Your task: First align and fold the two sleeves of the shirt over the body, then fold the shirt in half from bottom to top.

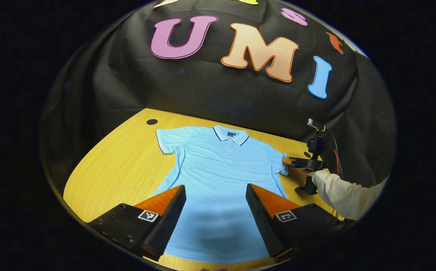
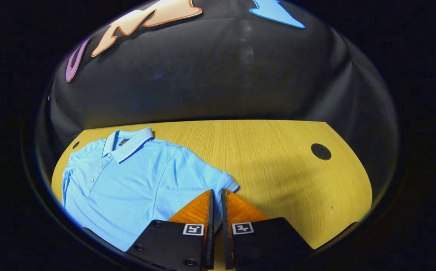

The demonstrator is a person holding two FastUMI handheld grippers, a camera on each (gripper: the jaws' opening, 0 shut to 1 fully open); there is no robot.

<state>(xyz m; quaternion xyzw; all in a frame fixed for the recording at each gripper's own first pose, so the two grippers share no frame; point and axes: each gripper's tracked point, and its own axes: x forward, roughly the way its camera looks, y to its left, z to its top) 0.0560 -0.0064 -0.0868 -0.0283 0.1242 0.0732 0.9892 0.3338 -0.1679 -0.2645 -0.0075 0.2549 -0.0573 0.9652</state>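
Note:
A light blue polo shirt [image 1: 218, 165] lies flat and face up on the wooden table [image 1: 120, 165], collar toward the wall and both short sleeves spread out. My left gripper [image 1: 215, 186] stands open above the shirt's lower body, with nothing between its fingers. In the left gripper view, my right gripper [image 1: 286, 161] is held by a hand in a white sleeve [image 1: 338, 192] at the hem of the sleeve on that side [image 1: 280, 158]. In the right gripper view, the right gripper [image 2: 217, 191] is closed to a thin gap on the hem of that sleeve [image 2: 227, 182] of the shirt [image 2: 127, 184].
Bare table [image 2: 278, 169] stretches off beyond the pinched sleeve, with a round black hole [image 2: 320, 151] near its far corner. Another hole [image 1: 151, 121] sits at the back near the other sleeve. The black cloth wall [image 1: 210, 90] closes off the table's far side.

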